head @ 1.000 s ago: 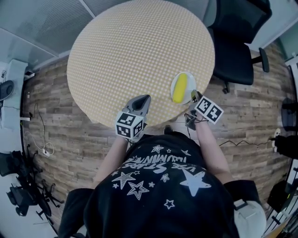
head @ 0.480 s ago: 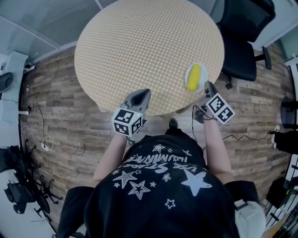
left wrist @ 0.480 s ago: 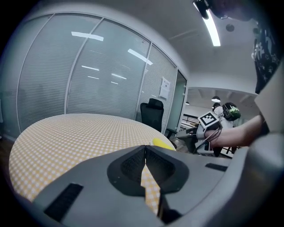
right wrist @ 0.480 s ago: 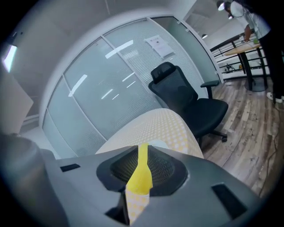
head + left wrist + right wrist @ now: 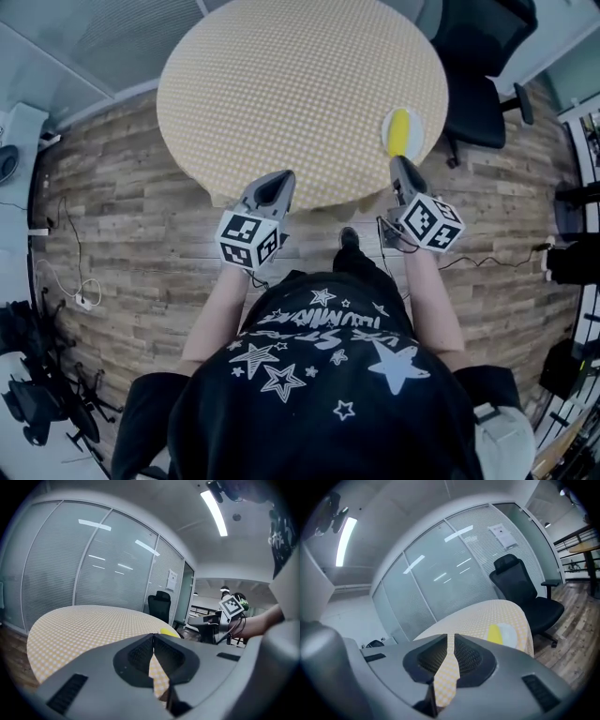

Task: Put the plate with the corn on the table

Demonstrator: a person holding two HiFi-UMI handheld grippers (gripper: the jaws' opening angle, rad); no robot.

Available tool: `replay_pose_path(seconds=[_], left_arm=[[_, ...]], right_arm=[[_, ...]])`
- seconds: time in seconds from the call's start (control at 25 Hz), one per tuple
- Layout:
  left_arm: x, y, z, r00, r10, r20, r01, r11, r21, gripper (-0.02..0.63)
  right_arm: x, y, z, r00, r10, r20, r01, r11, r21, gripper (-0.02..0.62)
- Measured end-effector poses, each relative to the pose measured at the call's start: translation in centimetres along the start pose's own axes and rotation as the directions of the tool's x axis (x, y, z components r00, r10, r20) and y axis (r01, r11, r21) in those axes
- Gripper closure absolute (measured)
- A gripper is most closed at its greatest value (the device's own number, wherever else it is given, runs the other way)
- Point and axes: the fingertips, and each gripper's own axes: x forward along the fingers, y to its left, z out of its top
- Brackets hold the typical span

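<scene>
L claw (image 5: 281, 177): jaws shut, tips meeting, empty, held at near edge of the surface (image 5: 281, 84). R claw (image 5: 397, 165): jaws a narrow slit apart, empty, just short of the plate (image 5: 414, 129), no contact. Plate rests on surface by its R edge, w/ corn (image 5: 398, 133) lying on it. Office chair (image 5: 473, 89) beyond.

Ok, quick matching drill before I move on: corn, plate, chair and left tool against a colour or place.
1 corn
2 plate
3 office chair
4 left tool

A black, beside the table
B white, near the table's right edge
C yellow, lying on the plate
D shut and empty, by the table's near edge

Pairs: 1-C, 2-B, 3-A, 4-D
</scene>
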Motion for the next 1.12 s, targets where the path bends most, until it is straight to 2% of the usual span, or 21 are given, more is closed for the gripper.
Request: replay_pose_path(seconds=[0.24, 0.44, 0.56, 0.68, 0.8, 0.88, 1.12], left_arm=[[-4.4, -0.3, -1.2, 0.999, -0.050, -0.003, 0.050, 0.999, 0.009, 0.598], [-7.4, -1.8, -3.0, 0.991, -0.133, -0.029, 0.134, 0.990, 0.036, 0.597], [-8.5, -2.5, -4.1, 0.985, -0.167, -0.037, 0.168, 0.985, 0.031, 0.598], [-9.0, -3.1, -4.9, 0.981, -0.190, -0.045, 0.191, 0.981, 0.020, 0.597], [-8.9, -3.8, -5.3, 0.977, -0.205, -0.050, 0.208, 0.977, 0.051, 0.598], [-8.6, -4.2, -5.3, 0.977, -0.209, -0.048, 0.212, 0.975, 0.063, 0.598], [-8.2, -6.6, -5.4, 0.976, -0.217, -0.032, 0.217, 0.976, 0.027, 0.598]], right_arm=[[-3.8, 4.5, -4.0, 1.000, 0.015, -0.002, -0.015, 0.999, -0.051, 0.537], [-7.6, 6.8, -7.4, 1.000, -0.001, 0.019, 0.002, 0.999, -0.039, 0.537], [-9.5, 7.9, -8.6, 1.000, -0.015, 0.023, 0.016, 0.997, -0.073, 0.537], [-11.0, 8.7, -8.7, 0.999, -0.038, 0.026, 0.042, 0.987, -0.156, 0.537], [-12.2, 9.2, -7.7, 0.996, -0.077, 0.038, 0.084, 0.953, -0.291, 0.537], [-12.8, 9.3, -6.6, 0.994, -0.089, 0.062, 0.105, 0.933, -0.343, 0.537], [-14.1, 8.6, -5.7, 0.991, -0.090, 0.097, 0.115, 0.949, -0.293, 0.537]])
